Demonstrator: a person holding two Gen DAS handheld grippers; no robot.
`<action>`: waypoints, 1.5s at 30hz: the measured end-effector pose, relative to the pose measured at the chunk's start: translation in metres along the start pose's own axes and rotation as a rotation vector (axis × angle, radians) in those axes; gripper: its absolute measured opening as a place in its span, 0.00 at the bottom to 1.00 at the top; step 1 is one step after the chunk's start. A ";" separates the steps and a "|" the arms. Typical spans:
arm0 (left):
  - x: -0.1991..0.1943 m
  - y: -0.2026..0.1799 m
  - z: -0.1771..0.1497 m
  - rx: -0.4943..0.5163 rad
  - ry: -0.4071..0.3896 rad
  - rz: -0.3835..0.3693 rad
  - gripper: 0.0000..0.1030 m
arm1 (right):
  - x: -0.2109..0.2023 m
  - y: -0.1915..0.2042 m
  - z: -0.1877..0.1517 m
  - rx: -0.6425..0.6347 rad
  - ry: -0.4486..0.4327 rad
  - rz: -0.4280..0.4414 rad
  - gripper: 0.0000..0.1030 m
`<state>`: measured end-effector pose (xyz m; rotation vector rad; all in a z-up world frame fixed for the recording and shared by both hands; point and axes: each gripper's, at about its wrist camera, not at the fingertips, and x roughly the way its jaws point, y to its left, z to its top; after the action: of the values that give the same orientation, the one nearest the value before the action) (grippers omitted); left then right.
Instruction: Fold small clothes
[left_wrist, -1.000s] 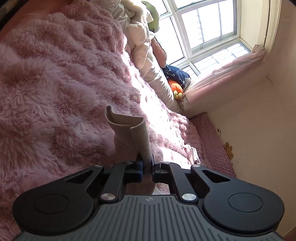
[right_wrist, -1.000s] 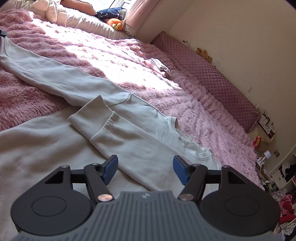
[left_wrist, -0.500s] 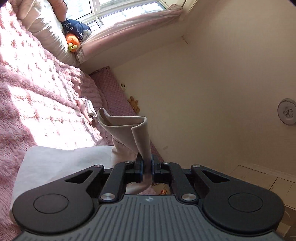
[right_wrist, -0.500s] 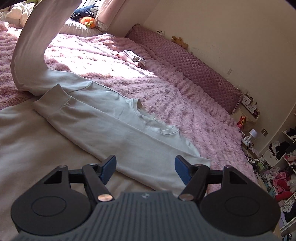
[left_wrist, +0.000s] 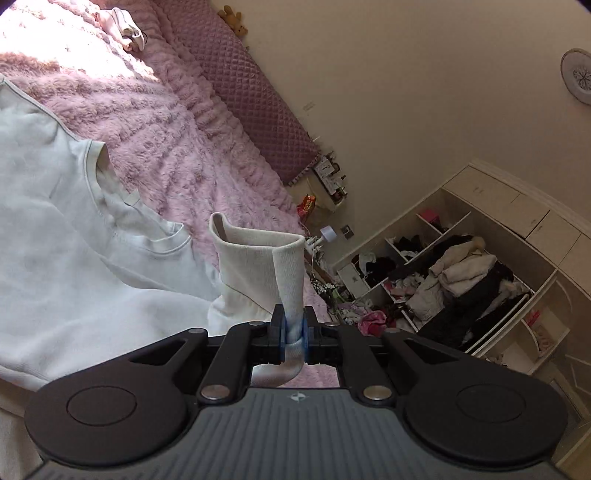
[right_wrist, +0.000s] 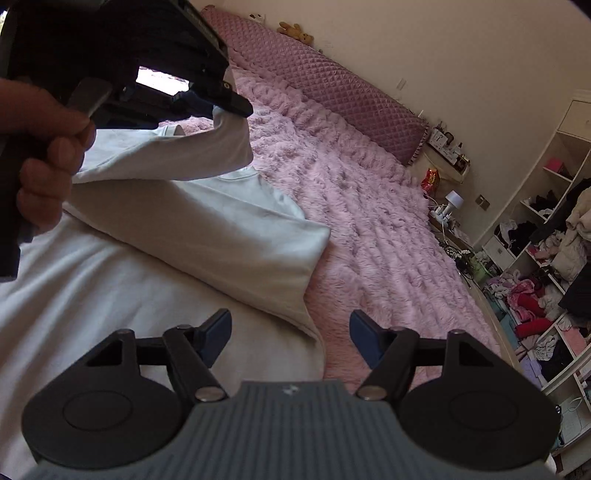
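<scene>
Left hand-held gripper: jaws clamped on the ribbed cuff of a white sweatshirt sleeve, the cuff standing up beyond the pads. In the right wrist view the sleeve is lifted across the sweatshirt, which lies flat on the pink fluffy bed cover, neckline toward the quilted headboard cushion. The person's hand grips the left tool's handle. Right hand-held gripper: jaws apart, recently widened a little, nothing between them, above the sweatshirt's edge. Cluttered shelves stand by the wall.
</scene>
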<state>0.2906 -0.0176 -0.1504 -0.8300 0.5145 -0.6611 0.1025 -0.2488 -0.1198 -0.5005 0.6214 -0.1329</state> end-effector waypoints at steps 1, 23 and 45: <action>0.009 0.004 -0.010 0.007 0.031 0.021 0.08 | 0.001 -0.003 -0.005 0.003 0.012 -0.007 0.64; -0.180 0.020 0.089 0.395 0.016 0.467 0.65 | 0.095 -0.069 0.017 0.654 0.047 0.293 0.35; -0.136 0.057 0.043 1.164 0.370 0.764 0.26 | 0.148 -0.059 0.018 0.753 0.192 0.358 0.11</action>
<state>0.2432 0.1286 -0.1497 0.5928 0.6078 -0.2884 0.2345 -0.3324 -0.1561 0.3565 0.7825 -0.0665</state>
